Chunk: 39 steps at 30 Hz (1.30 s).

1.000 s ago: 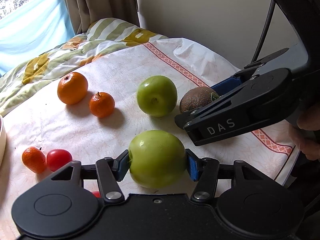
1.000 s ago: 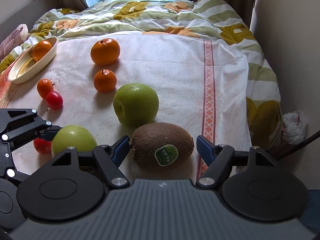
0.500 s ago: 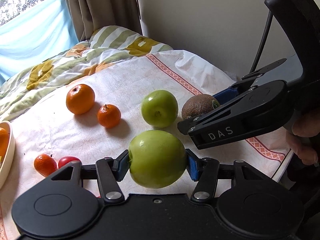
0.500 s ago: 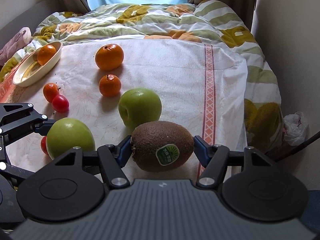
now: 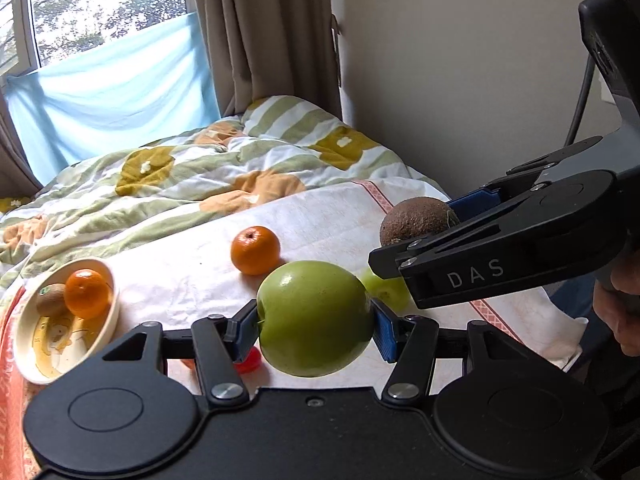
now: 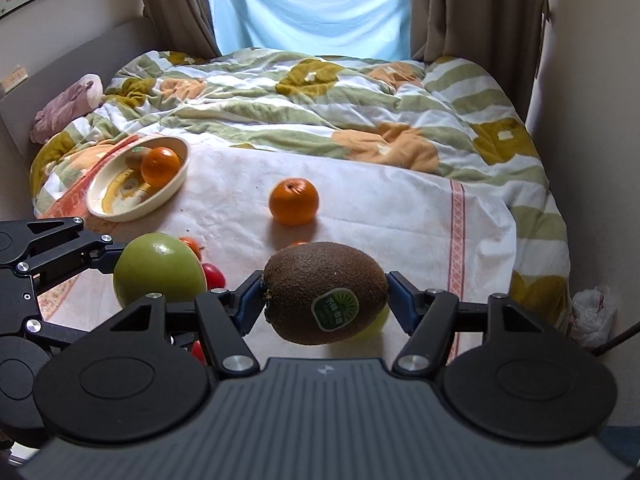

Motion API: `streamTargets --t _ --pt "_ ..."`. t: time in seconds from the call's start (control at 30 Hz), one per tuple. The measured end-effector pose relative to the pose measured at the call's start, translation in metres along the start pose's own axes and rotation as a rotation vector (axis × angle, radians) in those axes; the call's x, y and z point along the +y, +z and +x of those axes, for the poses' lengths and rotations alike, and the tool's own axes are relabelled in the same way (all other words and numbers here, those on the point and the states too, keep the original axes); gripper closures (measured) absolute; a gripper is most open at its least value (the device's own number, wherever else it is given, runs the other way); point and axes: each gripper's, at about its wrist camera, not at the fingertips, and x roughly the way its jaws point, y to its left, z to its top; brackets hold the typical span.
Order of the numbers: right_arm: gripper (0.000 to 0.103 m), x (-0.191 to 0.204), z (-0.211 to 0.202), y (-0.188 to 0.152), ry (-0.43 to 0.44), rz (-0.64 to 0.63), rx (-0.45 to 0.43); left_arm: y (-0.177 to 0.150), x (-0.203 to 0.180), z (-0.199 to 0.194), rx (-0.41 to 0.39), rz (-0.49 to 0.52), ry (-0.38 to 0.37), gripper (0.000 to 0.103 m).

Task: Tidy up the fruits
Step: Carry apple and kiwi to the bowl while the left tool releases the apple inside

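Note:
A large green apple (image 5: 314, 318) hangs above the white cloth (image 5: 192, 264), clamped between the blue pads of my left gripper (image 5: 314, 324). My right gripper (image 6: 326, 300) is shut on a brown kiwi (image 6: 326, 292) with a green sticker, also lifted clear of the cloth. In the left wrist view that kiwi (image 5: 416, 220) shows at the right, beside the held apple. A cream bowl (image 6: 120, 212) at the left holds an orange (image 6: 160, 166) and a small kiwi (image 6: 134, 158). An orange (image 6: 294, 201) sits mid-cloth. A second green apple (image 5: 384, 290) lies on the cloth, mostly hidden.
A red tomato (image 6: 214, 274) and a small mandarin (image 6: 192, 246) lie on the cloth below the left gripper. A striped quilt (image 6: 320, 100) covers the bed behind. A wall (image 5: 460, 80) and the cloth's edge close the right side. A person's hand (image 5: 616, 312) grips the right tool.
Both grippers have risen, lifting the apple and the kiwi off the cloth. The right jaws closed onto the kiwi. The bowl has come into view.

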Motion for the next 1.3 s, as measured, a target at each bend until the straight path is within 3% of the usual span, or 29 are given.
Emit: streamTargets --t 0.33,0.7,1.0,1.3 --pt "0.023 0.083 -0.004 0.059 0.136 -0.097 -0.062 0.008 0.079 -0.047 -0.042 -0.125 0.158 0.042" --pt "0.023 0.186 0.05 0.123 0.247 -0.101 -0.043 0.005 0.208 -0.052 -0.012 -0.188 0.304 0.042" --pt "0.023 0.245 0.131 0.148 0.22 -0.054 0.045 -0.015 0.29 -0.009 0.059 -0.168 0.266 0.042" --pt "0.023 0.255 0.198 0.136 0.137 0.006 0.145 -0.03 0.331 0.054 0.126 -0.109 0.176 0.042"
